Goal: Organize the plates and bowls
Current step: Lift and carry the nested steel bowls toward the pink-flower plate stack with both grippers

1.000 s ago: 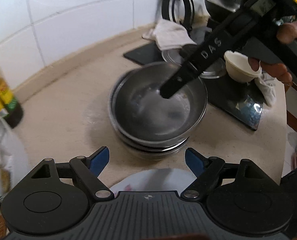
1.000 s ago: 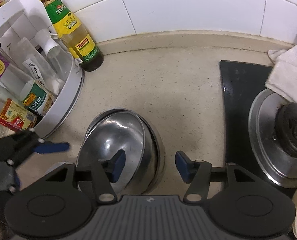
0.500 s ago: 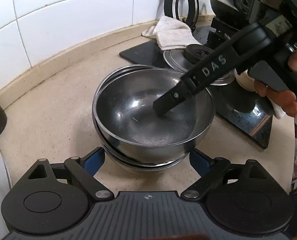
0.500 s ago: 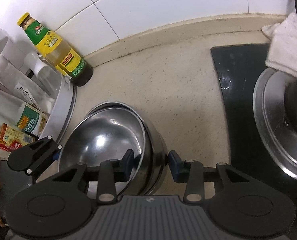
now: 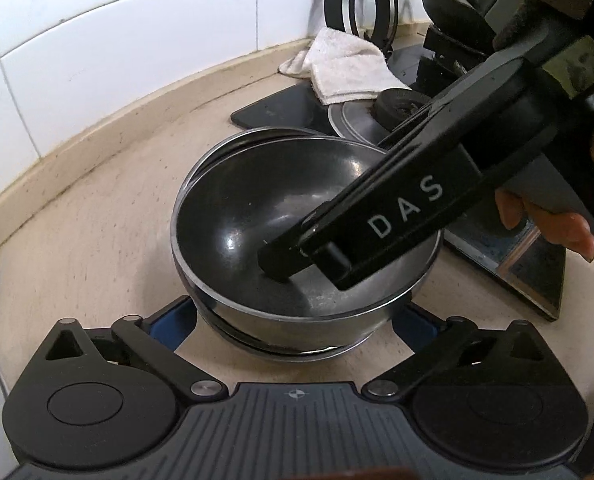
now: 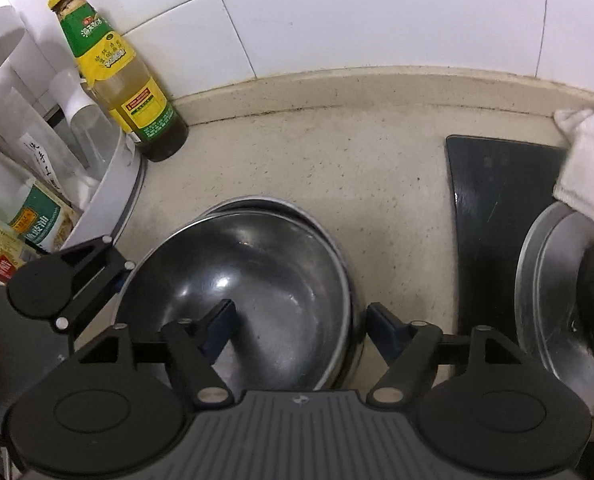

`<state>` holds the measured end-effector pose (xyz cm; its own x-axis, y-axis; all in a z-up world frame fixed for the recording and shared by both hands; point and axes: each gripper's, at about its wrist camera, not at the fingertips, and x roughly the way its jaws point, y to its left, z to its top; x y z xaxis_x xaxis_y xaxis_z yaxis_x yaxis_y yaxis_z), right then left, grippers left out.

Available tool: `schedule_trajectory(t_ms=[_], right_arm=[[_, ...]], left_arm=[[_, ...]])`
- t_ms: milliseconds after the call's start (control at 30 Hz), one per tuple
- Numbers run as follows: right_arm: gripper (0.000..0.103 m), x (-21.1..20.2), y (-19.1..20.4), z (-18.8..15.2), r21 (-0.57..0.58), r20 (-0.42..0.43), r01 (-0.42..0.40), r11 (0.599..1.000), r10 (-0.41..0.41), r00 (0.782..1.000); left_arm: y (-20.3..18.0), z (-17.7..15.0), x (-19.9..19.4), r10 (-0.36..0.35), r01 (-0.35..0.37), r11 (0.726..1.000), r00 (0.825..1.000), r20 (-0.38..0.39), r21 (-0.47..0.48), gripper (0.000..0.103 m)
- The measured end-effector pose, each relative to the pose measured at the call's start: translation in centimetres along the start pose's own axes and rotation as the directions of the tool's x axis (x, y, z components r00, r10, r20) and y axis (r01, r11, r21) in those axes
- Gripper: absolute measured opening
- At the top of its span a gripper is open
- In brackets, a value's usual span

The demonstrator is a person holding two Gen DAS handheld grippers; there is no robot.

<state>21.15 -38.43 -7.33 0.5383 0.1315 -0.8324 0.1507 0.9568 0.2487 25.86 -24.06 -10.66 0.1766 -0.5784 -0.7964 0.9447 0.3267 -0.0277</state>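
Steel bowls [image 5: 233, 216] sit nested, mouths upward.

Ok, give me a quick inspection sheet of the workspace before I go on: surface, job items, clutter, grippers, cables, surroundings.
Surface: beige speckled counter, dark stains along the wall joint.
Job's things: stack of steel bowls, nested, top bowl empty.
Clutter: oil bottle upright by the wall; white rack of packets; white cloth; pot lid on the black cooktop.
Grippers: left gripper open, jaws just widened, straddling the stack; right gripper open, jaws just opened, one finger inside the top bowl, one outside the stack.
Cables: nothing seen.
Surroundings: white tiled wall.
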Motion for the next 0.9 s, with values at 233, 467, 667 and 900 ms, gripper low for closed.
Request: schedule_trajectory(t_ms=[233, 467, 667, 900], right_arm=[[0.071, 0.1, -0.7, 0.4, 0.010, -0.002, 0.014, 1.000, -0.014, 1.000], [0.071, -0.9, 0.3, 0.8, -0.072, 0.053, 0.084, 0.994, -0.080, 0.995], [0.071, -0.4, 0.9, 0.8, -0.116, 0.051, 0.102, 0.988, -0.097, 0.994], [0.074, 0.1, 0.1, 1.1, -0.084, 0.056, 0.085, 0.993, -0.081, 0.995]], left_arm=[[-0.1, 0.4, 0.4, 0.007, -0.007, 1.000, 1.000, -0.001, 0.010, 0.103], [-0.3, 0.6, 0.9, 0.019, -0.019, 0.999, 1.000, 0.002, 0.035, 0.103], [-0.4, 1.0, 1.2, 0.028, -0.028, 0.998, 1.000, -0.001, 0.052, 0.103], [-0.3, 1.5, 1.6, 0.028, -0.028, 0.998, 1.000, 0.004, 0.061, 0.103]])
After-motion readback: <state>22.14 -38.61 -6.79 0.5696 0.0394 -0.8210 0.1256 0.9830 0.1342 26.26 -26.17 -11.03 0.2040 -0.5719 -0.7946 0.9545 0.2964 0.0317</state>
